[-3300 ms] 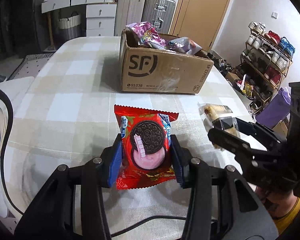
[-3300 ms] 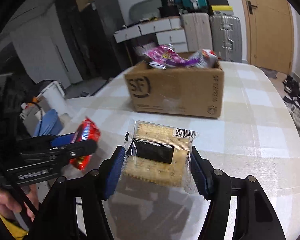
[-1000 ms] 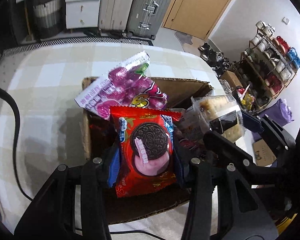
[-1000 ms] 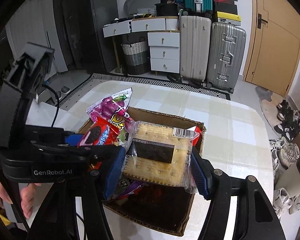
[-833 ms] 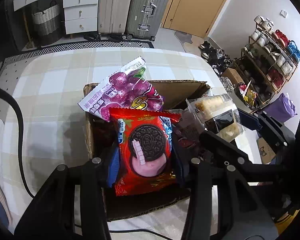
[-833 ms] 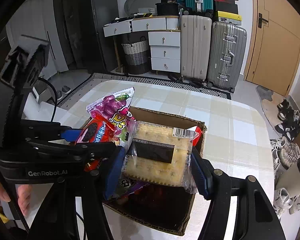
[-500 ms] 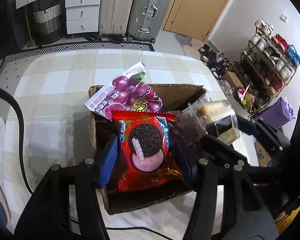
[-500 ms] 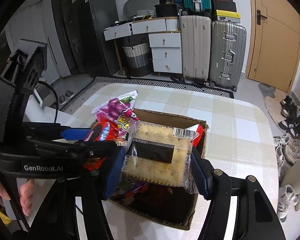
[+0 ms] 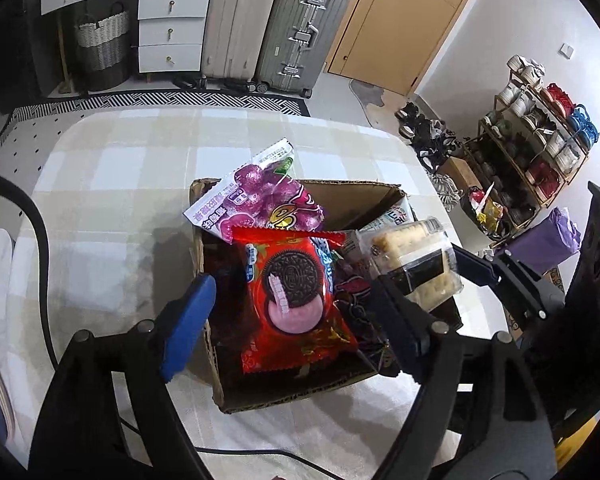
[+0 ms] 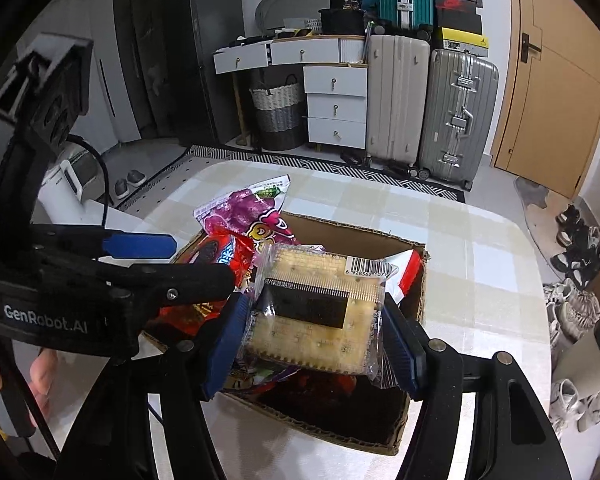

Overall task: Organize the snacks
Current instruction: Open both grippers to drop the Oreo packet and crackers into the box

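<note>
A red Oreo pack (image 9: 296, 296) lies on top of the snacks in the open cardboard box (image 9: 292, 396), below a purple grape-candy pack (image 9: 260, 200). My left gripper (image 9: 294, 284) hangs over it. Its jaws are opening, and the blue pads (image 9: 188, 324) stand clear of the pack on both sides. My right gripper (image 10: 312, 304) holds a clear cracker pack (image 10: 316, 312) over the box (image 10: 328, 436). Its jaws are starting to open, but both pads still touch the wrapper. The cracker pack (image 9: 416, 256) also shows at the right of the left wrist view.
The box stands on a table with a checked cloth (image 9: 120, 168). Suitcases (image 10: 428, 108), white drawers (image 10: 336, 100) and a woven basket (image 10: 276, 116) line the far wall. A shoe rack (image 9: 536, 148) stands at the right. A person's hand (image 10: 40, 376) grips the left tool.
The left jaws have spread and let go of the Oreo pack, which now rests in the box. The right gripper has kept the cracker pack over the box.
</note>
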{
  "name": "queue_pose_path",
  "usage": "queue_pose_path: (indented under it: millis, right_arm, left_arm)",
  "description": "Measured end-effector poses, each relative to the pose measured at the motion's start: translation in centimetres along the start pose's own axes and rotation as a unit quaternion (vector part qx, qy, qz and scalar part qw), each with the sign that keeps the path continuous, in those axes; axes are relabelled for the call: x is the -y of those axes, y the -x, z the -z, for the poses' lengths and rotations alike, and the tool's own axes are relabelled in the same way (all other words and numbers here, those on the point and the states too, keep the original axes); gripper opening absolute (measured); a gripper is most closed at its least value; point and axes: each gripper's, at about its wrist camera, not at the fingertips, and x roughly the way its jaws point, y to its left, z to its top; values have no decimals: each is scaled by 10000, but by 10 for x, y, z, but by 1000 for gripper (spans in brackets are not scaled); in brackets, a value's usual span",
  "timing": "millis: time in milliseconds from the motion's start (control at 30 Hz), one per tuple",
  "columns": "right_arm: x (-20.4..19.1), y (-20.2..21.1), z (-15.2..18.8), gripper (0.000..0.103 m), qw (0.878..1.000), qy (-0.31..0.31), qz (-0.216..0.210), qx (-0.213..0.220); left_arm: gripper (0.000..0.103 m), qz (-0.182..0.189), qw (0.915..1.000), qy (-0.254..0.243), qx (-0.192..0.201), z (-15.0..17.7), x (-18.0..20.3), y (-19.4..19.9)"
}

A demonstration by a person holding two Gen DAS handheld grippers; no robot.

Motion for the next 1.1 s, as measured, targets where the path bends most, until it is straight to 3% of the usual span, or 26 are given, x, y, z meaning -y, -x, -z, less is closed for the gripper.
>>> queue_pose_path:
  millis: [333,500,900,1100]
  right_arm:
    - [-8,1,-1,68,9999,116,122,21]
    - [-7,3,-1,78,9996,114,232,68]
    - [-4,11,4,78,9990,143,383,200]
    - [-6,24,9,91,9966,245,656,434]
  left_arm:
    - [80,-76,9999,-28,108,2,6,13]
    - [80,-83,9999,24,139,4,5,16]
    - [80,-45,9998,-92,186,8,10,19]
    - [80,-213,9978,-385,494,16,26,32]
